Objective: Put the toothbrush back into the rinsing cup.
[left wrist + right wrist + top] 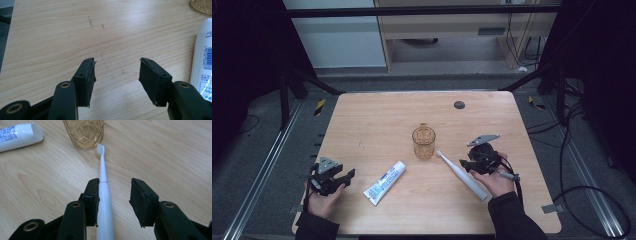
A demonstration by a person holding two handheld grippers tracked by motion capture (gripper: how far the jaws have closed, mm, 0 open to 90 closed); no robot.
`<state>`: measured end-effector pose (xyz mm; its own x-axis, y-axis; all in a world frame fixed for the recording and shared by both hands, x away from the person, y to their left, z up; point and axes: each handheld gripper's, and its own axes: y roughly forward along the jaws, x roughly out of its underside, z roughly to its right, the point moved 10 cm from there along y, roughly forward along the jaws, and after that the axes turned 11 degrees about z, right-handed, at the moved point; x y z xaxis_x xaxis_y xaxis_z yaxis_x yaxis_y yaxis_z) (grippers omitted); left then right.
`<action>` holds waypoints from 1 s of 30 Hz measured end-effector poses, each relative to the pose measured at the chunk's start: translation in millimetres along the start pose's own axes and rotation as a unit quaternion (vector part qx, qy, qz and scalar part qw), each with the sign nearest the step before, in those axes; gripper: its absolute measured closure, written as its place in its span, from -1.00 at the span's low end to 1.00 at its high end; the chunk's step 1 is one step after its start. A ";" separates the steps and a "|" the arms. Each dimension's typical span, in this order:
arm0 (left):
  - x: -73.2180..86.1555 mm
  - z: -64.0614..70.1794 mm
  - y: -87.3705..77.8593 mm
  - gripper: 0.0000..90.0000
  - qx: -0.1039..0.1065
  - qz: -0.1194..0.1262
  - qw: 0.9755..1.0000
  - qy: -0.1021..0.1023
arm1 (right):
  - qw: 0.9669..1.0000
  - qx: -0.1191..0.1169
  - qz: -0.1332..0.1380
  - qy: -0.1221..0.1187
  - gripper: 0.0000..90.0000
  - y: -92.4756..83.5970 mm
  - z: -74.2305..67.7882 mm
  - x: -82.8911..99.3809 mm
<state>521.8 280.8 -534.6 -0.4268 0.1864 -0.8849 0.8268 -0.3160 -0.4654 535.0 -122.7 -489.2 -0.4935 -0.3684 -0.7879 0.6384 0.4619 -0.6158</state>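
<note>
A white electric toothbrush [462,175] lies flat on the wooden table [377,120], its bristle head close to an amber patterned glass cup [423,142]. My right gripper [465,165] stands open over the handle. In the right gripper view the toothbrush [103,175] runs up between the jaws of the right gripper [115,180], close against the left one, toward the cup [84,133]. A white toothpaste tube [385,182] lies left of the brush. My left gripper [346,179] rests near the table's left front, open [117,61] and empty, with the tube [203,57] to its right.
A small dark round disc [459,105] sits in the tabletop at the back. The toothpaste tube [18,135] lies left of the cup in the right gripper view. Cables [582,190] trail on the floor right of the table.
</note>
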 end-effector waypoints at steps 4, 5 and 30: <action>0.5 -0.3 -0.1 0.01 -0.002 -0.002 1.000 0.001 | 1.000 -0.002 -0.017 -0.003 0.33 6.4 -1.6 2.6; 0.6 -0.4 -0.1 0.01 -0.002 -0.002 1.000 0.003 | 1.000 -0.003 -0.023 -0.004 0.33 7.7 -2.0 3.5; 3.0 -0.6 2.0 0.00 -0.004 -0.008 1.000 0.006 | 0.994 -0.020 -0.107 -0.014 0.34 42.7 -10.1 28.4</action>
<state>522.4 281.4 -538.2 -0.4360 0.2020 -0.8770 0.8228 -0.3054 -0.4794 542.2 -105.3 -537.9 -0.5983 -0.4845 -0.6382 0.4965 0.4009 -0.7699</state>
